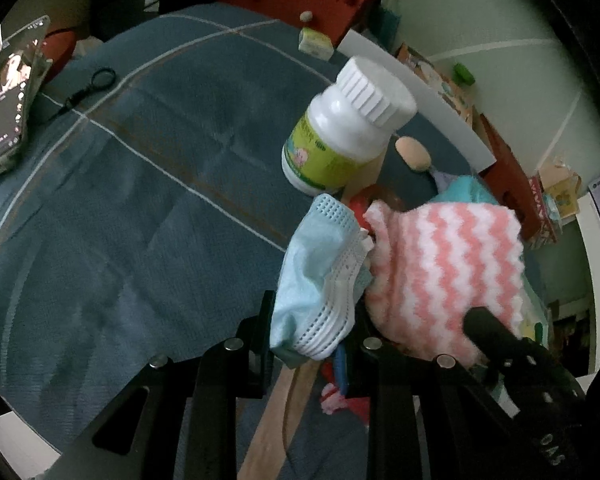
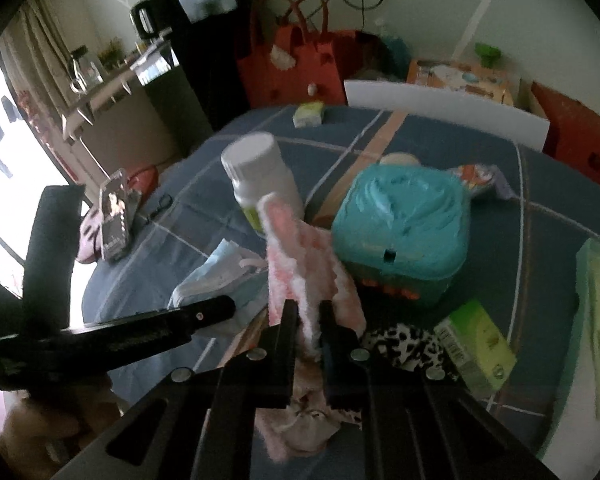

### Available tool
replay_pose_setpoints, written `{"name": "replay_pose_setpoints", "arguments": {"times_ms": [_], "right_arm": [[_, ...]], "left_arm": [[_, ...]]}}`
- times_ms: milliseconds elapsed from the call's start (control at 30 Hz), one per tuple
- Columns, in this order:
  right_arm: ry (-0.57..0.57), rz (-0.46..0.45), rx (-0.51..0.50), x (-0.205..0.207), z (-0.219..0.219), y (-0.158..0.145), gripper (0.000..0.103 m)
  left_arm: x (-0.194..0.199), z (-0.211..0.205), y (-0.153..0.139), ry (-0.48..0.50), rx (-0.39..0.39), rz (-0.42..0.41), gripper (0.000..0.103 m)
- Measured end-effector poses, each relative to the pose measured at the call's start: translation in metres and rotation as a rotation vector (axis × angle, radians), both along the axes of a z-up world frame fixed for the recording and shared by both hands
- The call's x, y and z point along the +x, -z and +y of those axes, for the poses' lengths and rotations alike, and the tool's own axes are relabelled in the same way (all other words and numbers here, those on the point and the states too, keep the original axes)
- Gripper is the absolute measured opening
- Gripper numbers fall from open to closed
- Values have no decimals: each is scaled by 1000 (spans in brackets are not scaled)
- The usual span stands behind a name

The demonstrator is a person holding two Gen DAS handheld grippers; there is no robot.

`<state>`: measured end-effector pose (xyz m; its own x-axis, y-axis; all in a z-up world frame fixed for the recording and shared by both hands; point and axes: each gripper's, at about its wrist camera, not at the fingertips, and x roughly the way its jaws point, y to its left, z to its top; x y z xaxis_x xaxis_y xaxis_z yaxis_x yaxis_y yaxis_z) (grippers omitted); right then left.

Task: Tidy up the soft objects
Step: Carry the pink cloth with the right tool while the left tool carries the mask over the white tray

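Left tongs (image 1: pixel 312 320): jaws narrow, clamped on a crumpled light-blue face mask (image 1: pixel 320 280) that stands up between them, white perforated edge on its right side

Right tongs (image 2: pixel 308 320): jaws nearly together, pinching a pink-and-white fuzzy cloth (image 2: pixel 300 264); the cloth rises above the jaws toward 12 o'clock and hangs loose below them. In the left wrist view the same cloth (image 1: pixel 448 272) shows its zigzag stripes, at 3 o'clock of the mask and touching it, with the right tongs' black finger (image 1: pixel 496 332) at its lower edge

Surface under everything: blue plaid bedspread (image 1: pixel 140 200)

At 12 o'clock of the left tongs, a white bottle with ribbed cap and green label (image 1: pixel 348 128), tilted. From the right wrist view the bottle (image 2: pixel 260 176) stands just behind the cloth tip

At 1 o'clock of the right tongs, a teal lidded tub (image 2: pixel 404 220) resting on the bedspread. At 3 o'clock, a black-and-white spotted fabric piece (image 2: pixel 404 344) just beside the jaws, then a green carton (image 2: pixel 476 344)

Far out: phone (image 1: pixel 8 92) at 10 o'clock of the left view; red bag (image 2: pixel 296 64) at 12 o'clock of the right view; white board (image 2: pixel 444 108) along the far bed edge
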<state>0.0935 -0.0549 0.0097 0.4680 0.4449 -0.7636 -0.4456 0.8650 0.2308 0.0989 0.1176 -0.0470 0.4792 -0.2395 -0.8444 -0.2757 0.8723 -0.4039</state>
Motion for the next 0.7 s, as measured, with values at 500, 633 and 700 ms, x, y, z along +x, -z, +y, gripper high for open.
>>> {"name": "replay_pose_setpoints", "arguments": {"times_ms": [500, 633, 700], "right_arm": [[46, -174, 186, -21, -34, -64, 11], [81, -217, 224, -26, -51, -80, 11], [106, -231, 242, -27, -61, -85, 11]], "left_arm": [[-26, 3, -62, -41, 54, -209, 25], [-25, 9, -58, -72, 67, -194, 24], [-26, 10, -58, -80, 70, -192, 24]]}}
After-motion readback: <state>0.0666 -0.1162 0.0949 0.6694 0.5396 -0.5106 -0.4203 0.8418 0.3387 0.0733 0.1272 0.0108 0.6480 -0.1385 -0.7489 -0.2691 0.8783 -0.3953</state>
